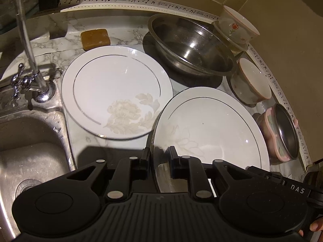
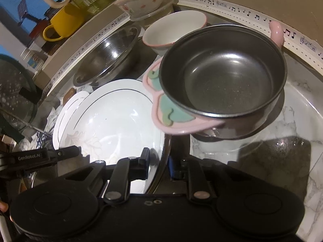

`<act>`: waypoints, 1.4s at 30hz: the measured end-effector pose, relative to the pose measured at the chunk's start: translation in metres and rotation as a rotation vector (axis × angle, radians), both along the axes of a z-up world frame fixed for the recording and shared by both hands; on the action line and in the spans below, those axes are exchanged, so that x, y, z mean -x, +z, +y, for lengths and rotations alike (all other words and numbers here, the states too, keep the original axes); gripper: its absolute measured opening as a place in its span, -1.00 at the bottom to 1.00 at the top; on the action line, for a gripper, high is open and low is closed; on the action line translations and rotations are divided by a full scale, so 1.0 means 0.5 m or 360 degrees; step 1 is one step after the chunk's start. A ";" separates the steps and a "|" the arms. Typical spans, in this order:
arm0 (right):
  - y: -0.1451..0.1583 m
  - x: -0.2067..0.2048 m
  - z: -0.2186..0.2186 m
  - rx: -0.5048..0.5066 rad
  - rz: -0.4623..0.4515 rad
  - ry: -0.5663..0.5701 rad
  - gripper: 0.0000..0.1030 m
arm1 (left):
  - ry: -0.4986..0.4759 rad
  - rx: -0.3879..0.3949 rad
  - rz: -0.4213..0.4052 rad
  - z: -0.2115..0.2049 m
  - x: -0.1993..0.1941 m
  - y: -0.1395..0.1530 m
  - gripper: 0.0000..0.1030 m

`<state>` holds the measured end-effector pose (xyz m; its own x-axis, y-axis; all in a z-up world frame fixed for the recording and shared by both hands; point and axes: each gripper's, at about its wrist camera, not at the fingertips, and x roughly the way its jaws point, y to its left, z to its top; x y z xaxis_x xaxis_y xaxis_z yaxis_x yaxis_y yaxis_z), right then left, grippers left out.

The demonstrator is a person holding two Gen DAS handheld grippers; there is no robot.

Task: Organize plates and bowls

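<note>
Left gripper (image 1: pixel 160 157): jaws pinching the near rim of a white plate (image 1: pixel 212 133), one finger on each face of the edge. The plate is tilted up off the marble counter (image 1: pixel 60 46), far edge low, near edge raised.

Right gripper (image 2: pixel 159 161): jaws drawn close on the right rim of the same plate (image 2: pixel 113 121); the thin edge sits between the fingers. Whether the pads actually press on it cannot be told from the right wrist view.

A second white plate (image 1: pixel 115 90) with a pale flower print lies flat on the counter, left of the held one and just beside it; the raised rim overlaps its right edge in the left wrist view.

Far side: a large steel bowl (image 1: pixel 191 44) on a dark mat (image 1: pixel 153 46). To its right, a flowered bowl (image 1: pixel 238 28) rests in a clear container (image 1: pixel 228 38). Nearer, a white-lined bowl (image 1: pixel 252 80), then a pink bowl with a steel liner (image 2: pixel 222 76) at the plate's right.

A brown soap bar (image 1: pixel 94 39) lies at the far left of the counter. The sink (image 1: pixel 30 141) and tap (image 1: pixel 28 76) are at the left.
</note>
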<state>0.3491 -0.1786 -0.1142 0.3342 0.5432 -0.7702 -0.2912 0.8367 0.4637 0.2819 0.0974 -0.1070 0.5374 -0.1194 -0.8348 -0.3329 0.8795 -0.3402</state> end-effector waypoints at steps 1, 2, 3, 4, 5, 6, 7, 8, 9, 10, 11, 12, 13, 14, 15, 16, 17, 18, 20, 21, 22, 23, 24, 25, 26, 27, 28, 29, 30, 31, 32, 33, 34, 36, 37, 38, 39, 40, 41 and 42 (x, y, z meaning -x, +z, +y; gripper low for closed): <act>0.001 0.006 0.000 0.0003 -0.0007 0.0005 -0.63 | -0.0001 0.0001 0.0001 -0.001 0.007 0.000 -0.68; 0.004 0.011 0.000 0.0009 -0.0016 0.0014 -0.63 | 0.0002 0.0008 0.0005 -0.002 0.015 0.001 -0.68; 0.006 0.018 -0.002 0.0012 -0.0023 0.0020 -0.63 | 0.0003 0.0010 0.0009 -0.003 0.023 0.002 -0.68; 0.008 0.024 -0.003 0.0014 -0.0027 0.0030 -0.63 | 0.0002 0.0002 0.0010 -0.006 0.033 0.004 -0.68; 0.011 0.030 -0.005 0.0018 -0.0029 0.0043 -0.63 | -0.0003 -0.0009 0.0008 -0.010 0.043 0.006 -0.68; 0.014 0.038 -0.007 0.0020 -0.0033 0.0056 -0.63 | -0.0007 -0.0015 0.0007 -0.014 0.052 0.007 -0.68; 0.016 0.046 -0.009 0.0021 -0.0036 0.0067 -0.63 | -0.0005 -0.0011 0.0013 -0.016 0.062 0.008 -0.69; 0.017 0.053 -0.013 0.0018 -0.0035 0.0076 -0.63 | -0.0005 -0.0010 0.0019 -0.021 0.072 0.008 -0.69; 0.018 0.061 -0.018 0.0015 -0.0033 0.0082 -0.63 | -0.0016 -0.0016 0.0019 -0.026 0.083 0.008 -0.69; 0.018 0.069 -0.022 0.0014 -0.0031 0.0084 -0.64 | -0.0025 -0.0017 0.0021 -0.032 0.093 0.008 -0.69; 0.018 0.076 -0.028 0.0016 -0.0029 0.0086 -0.64 | -0.0027 -0.0011 0.0028 -0.037 0.103 0.007 -0.69; 0.017 0.083 -0.034 0.0016 -0.0023 0.0086 -0.64 | -0.0029 -0.0004 0.0034 -0.041 0.113 0.006 -0.69; 0.016 0.089 -0.041 0.0012 -0.0013 0.0084 -0.65 | -0.0032 0.0002 0.0038 -0.045 0.123 0.006 -0.69; 0.015 0.094 -0.046 0.0007 -0.0003 0.0082 -0.66 | -0.0038 0.0009 0.0041 -0.048 0.132 0.005 -0.69; 0.015 0.100 -0.050 0.0006 0.0002 0.0083 -0.66 | -0.0046 0.0011 0.0042 -0.051 0.141 0.004 -0.69; 0.015 0.107 -0.056 0.0005 0.0007 0.0085 -0.66 | -0.0051 0.0014 0.0043 -0.054 0.149 0.004 -0.69; 0.015 0.115 -0.062 0.0002 0.0012 0.0087 -0.66 | -0.0055 0.0016 0.0043 -0.057 0.157 0.005 -0.69; 0.014 0.122 -0.068 -0.0003 0.0019 0.0086 -0.67 | -0.0059 0.0017 0.0045 -0.060 0.165 0.006 -0.69; 0.014 0.134 -0.075 -0.0009 0.0026 0.0088 -0.67 | -0.0060 0.0019 0.0049 -0.067 0.178 0.007 -0.69; 0.015 0.139 -0.079 -0.0011 0.0030 0.0086 -0.67 | -0.0062 0.0018 0.0051 -0.070 0.184 0.007 -0.69; 0.015 0.144 -0.082 -0.0014 0.0034 0.0084 -0.67 | -0.0066 0.0019 0.0053 -0.073 0.190 0.008 -0.69; 0.015 0.148 -0.084 -0.0016 0.0038 0.0084 -0.68 | -0.0068 0.0022 0.0054 -0.076 0.196 0.008 -0.69; 0.015 0.151 -0.087 -0.0020 0.0045 0.0081 -0.68 | -0.0072 0.0022 0.0054 -0.079 0.201 0.008 -0.69; 0.015 0.155 -0.091 -0.0024 0.0051 0.0076 -0.68 | -0.0077 0.0022 0.0060 -0.082 0.205 0.008 -0.69; 0.015 0.159 -0.095 -0.0024 0.0052 0.0077 -0.68 | -0.0081 0.0026 0.0066 -0.085 0.210 0.007 -0.69; 0.015 0.163 -0.098 -0.0022 0.0053 0.0080 -0.68 | -0.0087 0.0030 0.0069 -0.088 0.213 0.006 -0.69; 0.014 0.166 -0.101 -0.0019 0.0056 0.0078 -0.68 | -0.0093 0.0032 0.0070 -0.090 0.215 0.004 -0.69; 0.013 0.168 -0.104 -0.0018 0.0057 0.0077 -0.68 | -0.0095 0.0036 0.0072 -0.091 0.216 0.003 -0.69; 0.012 0.169 -0.106 -0.0017 0.0059 0.0076 -0.68 | -0.0095 0.0034 0.0072 -0.093 0.216 0.002 -0.69; 0.009 0.168 -0.108 -0.0020 0.0067 0.0070 -0.68 | -0.0100 0.0025 0.0067 -0.094 0.217 0.002 -0.69; 0.008 0.169 -0.110 -0.0022 0.0072 0.0065 -0.68 | -0.0104 0.0019 0.0063 -0.096 0.217 0.002 -0.69; 0.007 0.169 -0.111 -0.0025 0.0073 0.0062 -0.68 | -0.0102 0.0023 0.0065 -0.095 0.218 0.002 -0.69; 0.006 0.169 -0.112 -0.0028 0.0076 0.0060 -0.68 | -0.0104 0.0025 0.0066 -0.095 0.218 0.002 -0.69; 0.003 0.169 -0.113 -0.0030 0.0086 0.0058 -0.67 | -0.0113 0.0018 0.0064 -0.096 0.217 0.003 -0.69; 0.001 0.170 -0.113 -0.0027 0.0091 0.0060 -0.67 | -0.0116 0.0015 0.0064 -0.096 0.217 0.003 -0.69; 0.000 0.170 -0.113 -0.0021 0.0097 0.0066 -0.66 | -0.0119 0.0014 0.0063 -0.096 0.217 0.003 -0.69; 0.000 0.170 -0.112 -0.0020 0.0099 0.0069 -0.66 | -0.0118 0.0019 0.0063 -0.095 0.217 0.003 -0.69; 0.001 0.169 -0.111 -0.0017 0.0103 0.0069 -0.65 | -0.0119 0.0022 0.0061 -0.094 0.217 0.002 -0.69; 0.002 0.168 -0.109 -0.0010 0.0105 0.0075 -0.65 | -0.0122 0.0019 0.0057 -0.094 0.217 0.003 -0.69; 0.004 0.168 -0.108 0.0003 0.0102 0.0082 -0.64 | -0.0123 0.0009 0.0051 -0.094 0.218 0.004 -0.69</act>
<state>0.2653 -0.2324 -0.1123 0.2557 0.5569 -0.7903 -0.3036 0.8223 0.4813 0.1731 0.0505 -0.1048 0.4995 -0.1646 -0.8506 -0.2747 0.9010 -0.3357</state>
